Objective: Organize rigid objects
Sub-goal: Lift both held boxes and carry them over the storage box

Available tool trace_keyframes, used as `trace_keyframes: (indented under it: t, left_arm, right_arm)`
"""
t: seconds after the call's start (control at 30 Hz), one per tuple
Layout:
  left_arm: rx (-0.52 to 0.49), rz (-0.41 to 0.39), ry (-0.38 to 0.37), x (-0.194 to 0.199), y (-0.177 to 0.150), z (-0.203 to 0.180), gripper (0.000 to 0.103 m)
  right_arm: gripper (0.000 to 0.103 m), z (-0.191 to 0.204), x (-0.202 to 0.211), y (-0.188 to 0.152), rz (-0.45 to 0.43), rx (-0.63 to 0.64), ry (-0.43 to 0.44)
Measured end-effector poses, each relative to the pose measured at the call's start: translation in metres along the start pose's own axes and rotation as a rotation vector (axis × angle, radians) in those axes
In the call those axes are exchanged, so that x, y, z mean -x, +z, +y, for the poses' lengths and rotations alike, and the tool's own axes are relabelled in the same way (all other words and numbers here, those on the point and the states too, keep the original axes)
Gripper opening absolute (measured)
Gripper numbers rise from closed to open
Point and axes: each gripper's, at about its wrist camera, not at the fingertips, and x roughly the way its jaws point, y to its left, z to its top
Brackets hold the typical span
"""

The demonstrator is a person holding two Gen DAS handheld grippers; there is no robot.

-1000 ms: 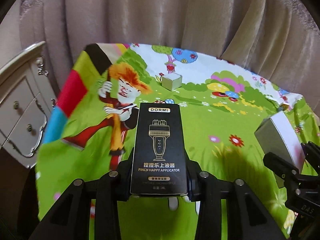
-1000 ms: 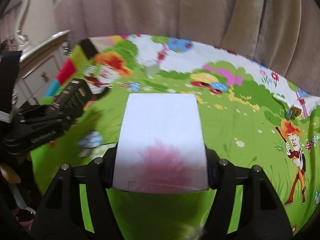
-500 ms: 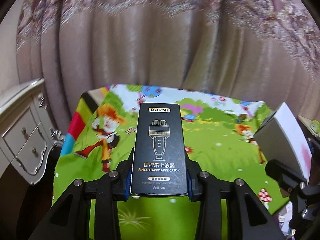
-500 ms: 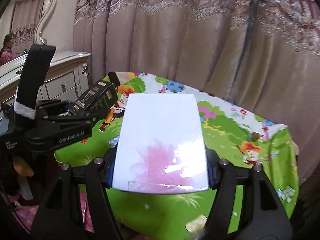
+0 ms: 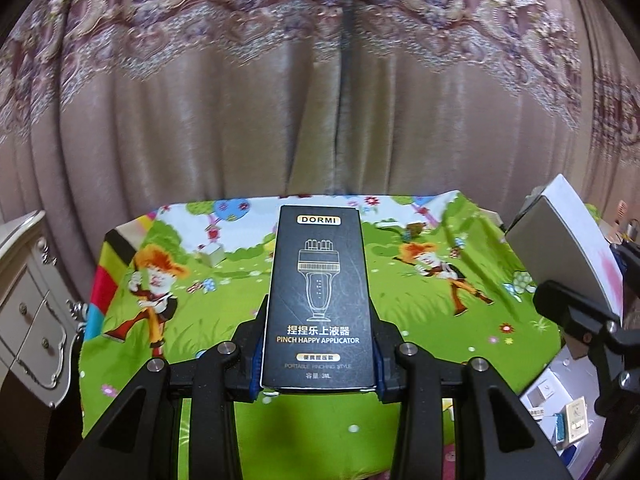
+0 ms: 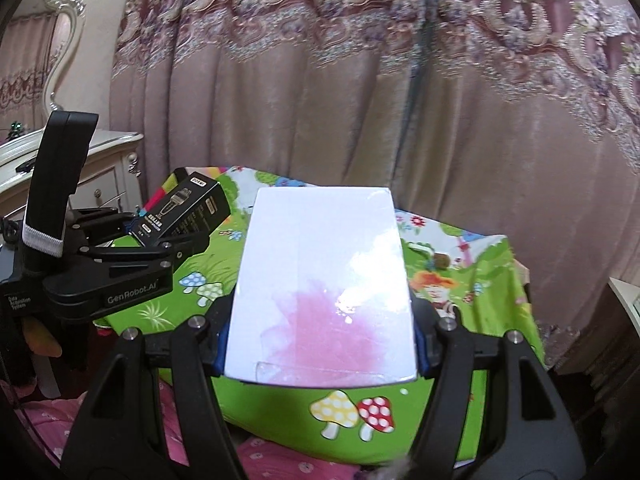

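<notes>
Curtain (image 5: pixel 240 128) behind; only left view shows small cube (image 5: pixel 212 255).

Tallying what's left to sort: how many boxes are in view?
3, maybe more hidden: black box in the left gripper, white box in the right gripper, small box on the far cloth.

back: pleated pinkish-beige curtain (image 5: pixel 248 128) with patterned lace band across the top; dark gap at its middle | left: white carved dresser (image 5: pixel 28 300) with drawers; ornate mirror frame (image 6: pixel 60 40) above it | centre: table under bright cartoon cloth (image 5: pixel 420 288) | light: soft, indoor
</notes>
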Motion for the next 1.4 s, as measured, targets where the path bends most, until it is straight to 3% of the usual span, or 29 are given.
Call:
trace_keyframes:
  t: [0.3,0.83,1.4]
  left_arm:
    - [-0.077,-0.017,-0.069,0.013,0.003,-0.043,0.040]
    - [-0.265,-0.011,-0.242,0.017,0.002,-0.148,0.040]
    - [-0.477,0.138,-0.450,0.008,-0.049,-0.259,0.040]
  right_arm:
    - [0.069,-0.030,0.038,-0.018,-0.019,-0.039,-0.090]
    - [0.069,-0.099,0.096,-0.073,0.029,-0.184,-0.252]
    - [0.069,-0.155,0.139,-0.139,0.149,-0.313,-0.411]
